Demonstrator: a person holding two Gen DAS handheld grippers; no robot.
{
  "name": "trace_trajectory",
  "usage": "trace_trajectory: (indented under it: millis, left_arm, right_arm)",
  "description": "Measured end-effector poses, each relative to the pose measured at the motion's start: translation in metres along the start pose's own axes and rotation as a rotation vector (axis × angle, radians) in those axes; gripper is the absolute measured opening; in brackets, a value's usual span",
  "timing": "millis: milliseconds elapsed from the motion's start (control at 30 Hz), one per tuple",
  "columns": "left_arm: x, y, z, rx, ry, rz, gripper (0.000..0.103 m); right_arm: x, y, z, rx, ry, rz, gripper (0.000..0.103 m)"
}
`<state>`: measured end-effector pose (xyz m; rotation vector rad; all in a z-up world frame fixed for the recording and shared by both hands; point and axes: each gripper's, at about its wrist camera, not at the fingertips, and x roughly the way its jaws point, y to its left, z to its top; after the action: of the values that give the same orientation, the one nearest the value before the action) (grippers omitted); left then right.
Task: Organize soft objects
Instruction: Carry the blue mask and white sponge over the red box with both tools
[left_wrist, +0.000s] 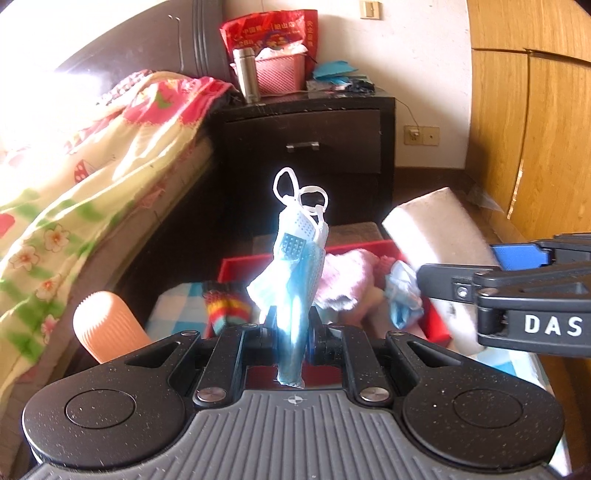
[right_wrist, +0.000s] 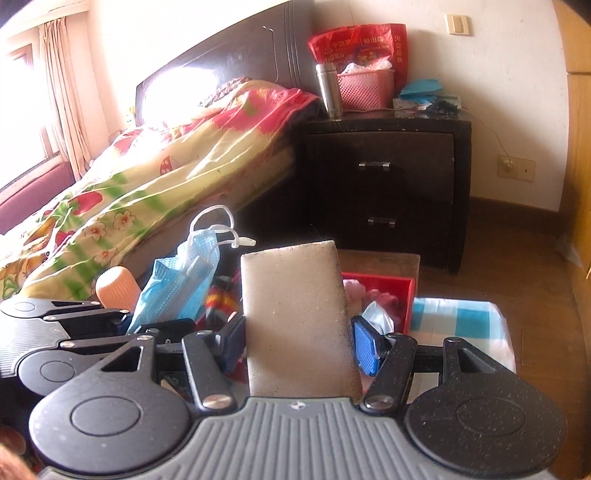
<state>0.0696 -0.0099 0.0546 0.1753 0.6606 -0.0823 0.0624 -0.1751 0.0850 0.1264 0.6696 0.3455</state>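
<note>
My left gripper (left_wrist: 291, 325) is shut on a blue face mask (left_wrist: 295, 258), which stands upright above the red box (left_wrist: 236, 266); it also shows in the right wrist view (right_wrist: 177, 280). My right gripper (right_wrist: 299, 343) is shut on a beige sponge block (right_wrist: 295, 317), held upright; the block also shows in the left wrist view (left_wrist: 436, 232), to the right of the mask. The red box (right_wrist: 399, 284) holds a pink knit item (left_wrist: 343, 280), a striped sock (left_wrist: 225, 306) and another blue mask (left_wrist: 406, 295).
An orange ribbed cup (left_wrist: 107, 325) stands left of the box on a blue checked cloth (right_wrist: 458, 317). A bed with a floral quilt (left_wrist: 92, 184) is at left, a dark nightstand (left_wrist: 306, 140) behind, and a wooden wardrobe (left_wrist: 535, 129) at right.
</note>
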Motion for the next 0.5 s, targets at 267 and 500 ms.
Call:
trace_trajectory:
  millis: [267, 500]
  left_arm:
    - [0.014, 0.011, 0.015, -0.037, -0.008, 0.014, 0.013]
    - [0.024, 0.014, 0.024, -0.041, -0.013, 0.026, 0.014]
  right_arm:
    - [0.006, 0.000, 0.008, -0.027, -0.046, -0.015, 0.038]
    - [0.012, -0.002, 0.016, -0.054, -0.077, -0.028, 0.038]
